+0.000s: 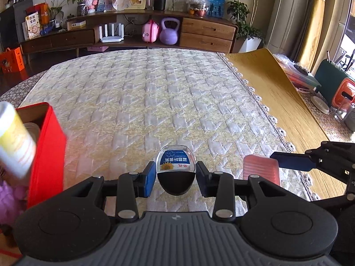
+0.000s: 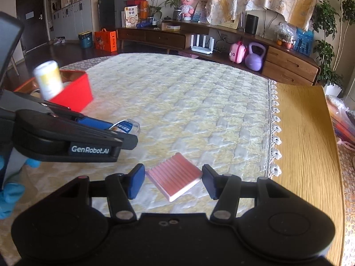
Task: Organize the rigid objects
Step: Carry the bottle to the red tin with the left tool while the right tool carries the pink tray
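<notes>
Left tongs (image 1: 175,178) straddle bottle (image 1: 175,166); red box (image 1: 46,153) leftward.

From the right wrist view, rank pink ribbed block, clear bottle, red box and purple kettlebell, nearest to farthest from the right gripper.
1. pink ribbed block, between the right gripper fingers.
2. clear bottle, ahead left.
3. red box, far left.
4. purple kettlebell, on the far shelf.

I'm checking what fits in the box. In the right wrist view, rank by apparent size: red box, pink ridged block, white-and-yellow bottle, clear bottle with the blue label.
1. Red box
2. Pink ridged block, though it lies nearest the camera, so its rank is unsure
3. White-and-yellow bottle
4. Clear bottle, mostly hidden behind the left tongs
</notes>
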`<state>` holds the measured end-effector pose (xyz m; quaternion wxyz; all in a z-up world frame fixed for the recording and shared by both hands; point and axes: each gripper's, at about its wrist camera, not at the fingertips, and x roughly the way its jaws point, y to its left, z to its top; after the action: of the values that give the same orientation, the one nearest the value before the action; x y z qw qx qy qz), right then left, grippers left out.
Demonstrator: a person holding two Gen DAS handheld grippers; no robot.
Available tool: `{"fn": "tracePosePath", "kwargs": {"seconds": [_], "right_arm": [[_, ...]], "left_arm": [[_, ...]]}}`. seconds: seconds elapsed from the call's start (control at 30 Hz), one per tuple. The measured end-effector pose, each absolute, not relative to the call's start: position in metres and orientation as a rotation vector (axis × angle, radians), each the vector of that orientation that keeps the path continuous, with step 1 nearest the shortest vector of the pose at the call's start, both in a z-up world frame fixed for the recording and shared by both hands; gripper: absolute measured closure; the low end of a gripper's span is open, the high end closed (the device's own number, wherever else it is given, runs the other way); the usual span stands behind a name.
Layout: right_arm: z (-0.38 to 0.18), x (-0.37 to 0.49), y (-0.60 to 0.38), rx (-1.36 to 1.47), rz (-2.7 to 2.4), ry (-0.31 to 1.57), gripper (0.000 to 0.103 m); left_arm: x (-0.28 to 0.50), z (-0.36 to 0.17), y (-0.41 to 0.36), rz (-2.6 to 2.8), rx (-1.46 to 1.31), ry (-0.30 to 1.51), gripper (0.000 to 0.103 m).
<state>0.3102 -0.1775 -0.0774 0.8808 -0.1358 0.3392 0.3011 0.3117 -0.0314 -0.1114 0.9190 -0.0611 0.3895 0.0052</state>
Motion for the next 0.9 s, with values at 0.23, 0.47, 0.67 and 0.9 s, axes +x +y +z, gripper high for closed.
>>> {"fn": "tracePosePath", "kwargs": {"seconds": [0.23,0.47,0.67,0.9], "right_arm": [[-0.054,0.278,-0.173,-0.266,0.617,0.695,0.047],[-0.03,0.245,-0.16,-0.282,0.632,0.663,0.047],[-0.013,0.218,-0.143,-0.295,0.649,0.637,0.047],[-0.001,0.194,-0.117,-0.302,0.675,0.612,0.047]], "left_arm": [[0.281,-0.088,-0.02,0.006,-0.156,0.792,0.065],[0.247,-0.064,-0.005,0.002,-0.169,0.767,0.065],[0.219,-0.046,0.013,0.007,-0.181,0.743,0.065],[0.186,-0.032,0.04,0.034,-0.212,0.718,0.065]]}}
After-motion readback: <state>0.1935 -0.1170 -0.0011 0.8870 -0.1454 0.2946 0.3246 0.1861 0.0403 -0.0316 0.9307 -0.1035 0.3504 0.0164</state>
